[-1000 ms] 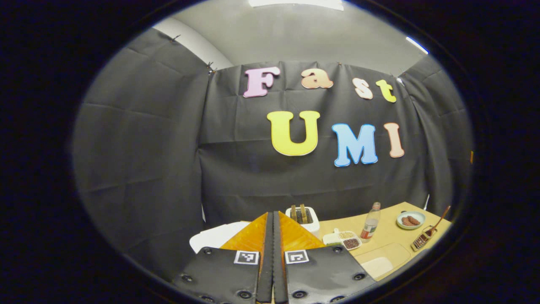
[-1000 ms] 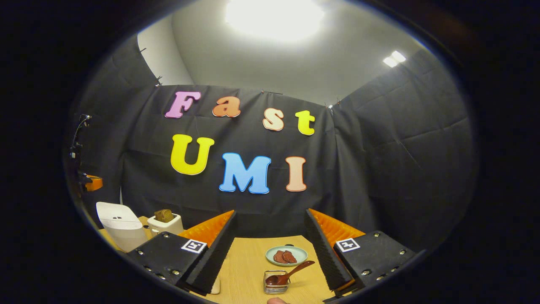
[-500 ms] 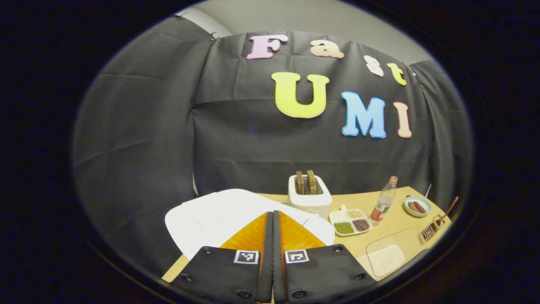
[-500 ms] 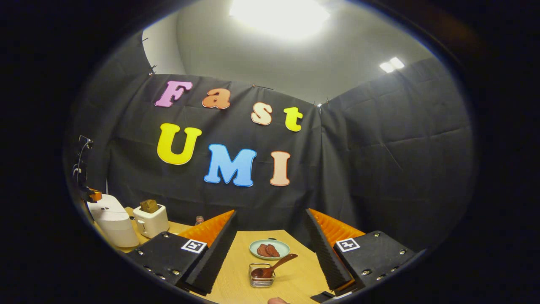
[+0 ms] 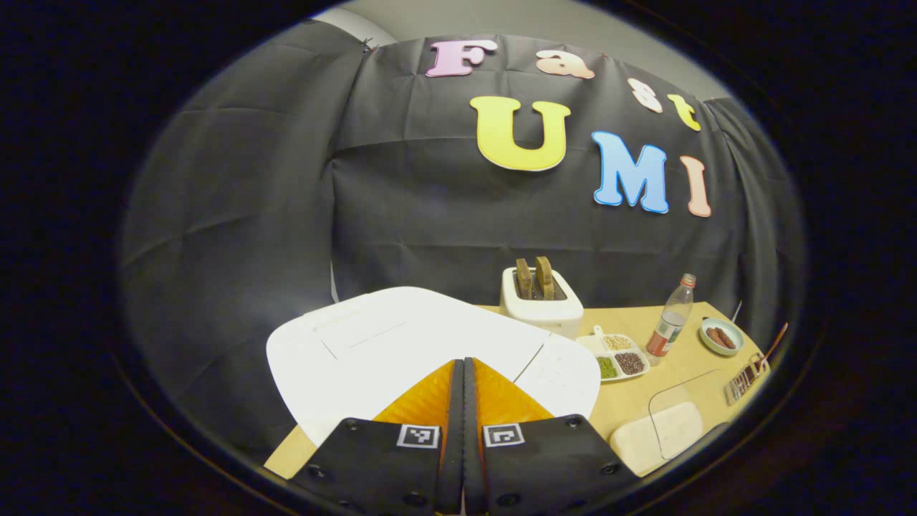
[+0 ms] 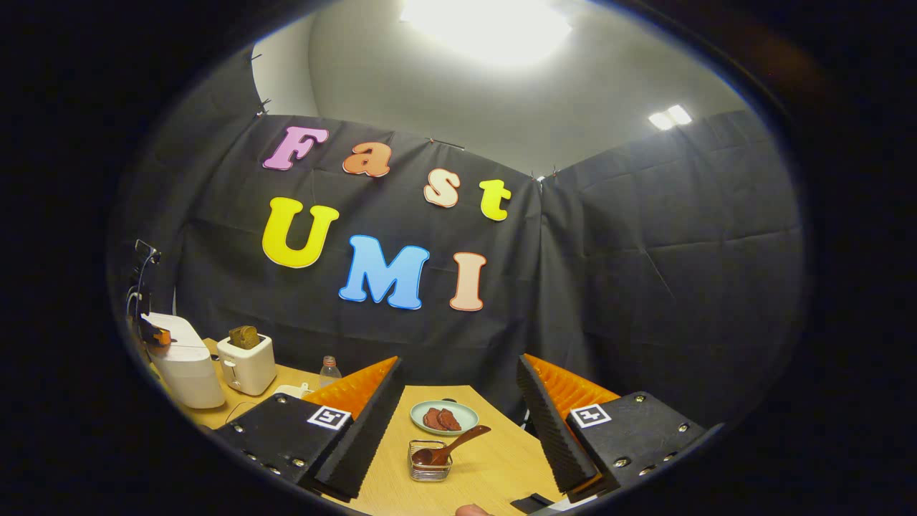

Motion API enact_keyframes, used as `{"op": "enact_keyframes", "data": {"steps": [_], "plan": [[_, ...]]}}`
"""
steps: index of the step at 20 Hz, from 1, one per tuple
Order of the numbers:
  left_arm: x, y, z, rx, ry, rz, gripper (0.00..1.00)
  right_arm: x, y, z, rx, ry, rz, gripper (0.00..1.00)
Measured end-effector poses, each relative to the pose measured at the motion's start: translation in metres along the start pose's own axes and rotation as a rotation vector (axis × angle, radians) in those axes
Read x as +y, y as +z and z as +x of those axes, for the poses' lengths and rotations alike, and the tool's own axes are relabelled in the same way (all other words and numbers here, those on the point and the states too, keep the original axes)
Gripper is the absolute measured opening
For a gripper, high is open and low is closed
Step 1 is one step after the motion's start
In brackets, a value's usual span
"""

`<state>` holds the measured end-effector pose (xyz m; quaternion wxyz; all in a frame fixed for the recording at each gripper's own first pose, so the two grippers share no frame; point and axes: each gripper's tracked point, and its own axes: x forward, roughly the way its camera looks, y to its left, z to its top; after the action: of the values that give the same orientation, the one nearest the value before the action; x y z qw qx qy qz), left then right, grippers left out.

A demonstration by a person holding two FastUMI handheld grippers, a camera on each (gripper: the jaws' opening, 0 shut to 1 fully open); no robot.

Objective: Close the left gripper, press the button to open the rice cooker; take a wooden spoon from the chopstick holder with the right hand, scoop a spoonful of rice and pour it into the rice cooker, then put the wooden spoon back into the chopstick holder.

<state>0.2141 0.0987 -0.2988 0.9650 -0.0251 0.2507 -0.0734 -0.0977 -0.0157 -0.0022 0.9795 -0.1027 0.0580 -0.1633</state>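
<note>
As the left gripper [image 5: 463,401], fingers pressed together on nothing, dipped over 1 second, the white closed rice cooker [image 5: 401,351] rose to 12 o'clock beneath it, so the button press seemed near. The right gripper [image 6: 458,423] hung wide open and empty, the brown wooden spoon [image 6: 451,446] in its wire chopstick holder [image 6: 430,466] at 12 o'clock ahead.

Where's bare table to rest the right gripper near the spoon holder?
Bare wood lies around the chopstick holder, between it and the right gripper and beside the plate behind it. It is crowded toward the rice cooker: toaster, sectioned dish, bottle.
</note>
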Motion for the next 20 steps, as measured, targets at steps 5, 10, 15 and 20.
{"op": "enact_keyframes", "data": {"steps": [5,10,15,20], "plan": [[0.004,-0.004,-0.003,0.016,0.034,-0.115,0.09,0.008,-0.001,0.002,0.002,0.034,0.007,0.95],[0.002,0.038,-0.018,-0.087,0.073,-0.029,0.08,0.004,0.002,0.012,-0.018,0.065,0.004,0.95],[0.013,0.106,-0.052,-0.227,0.142,-0.031,0.07,-0.003,0.0,0.025,-0.024,0.096,0.047,0.95],[0.003,0.15,-0.114,-0.347,0.142,-0.027,0.09,-0.007,-0.004,0.041,-0.027,0.138,0.082,0.95]]}}
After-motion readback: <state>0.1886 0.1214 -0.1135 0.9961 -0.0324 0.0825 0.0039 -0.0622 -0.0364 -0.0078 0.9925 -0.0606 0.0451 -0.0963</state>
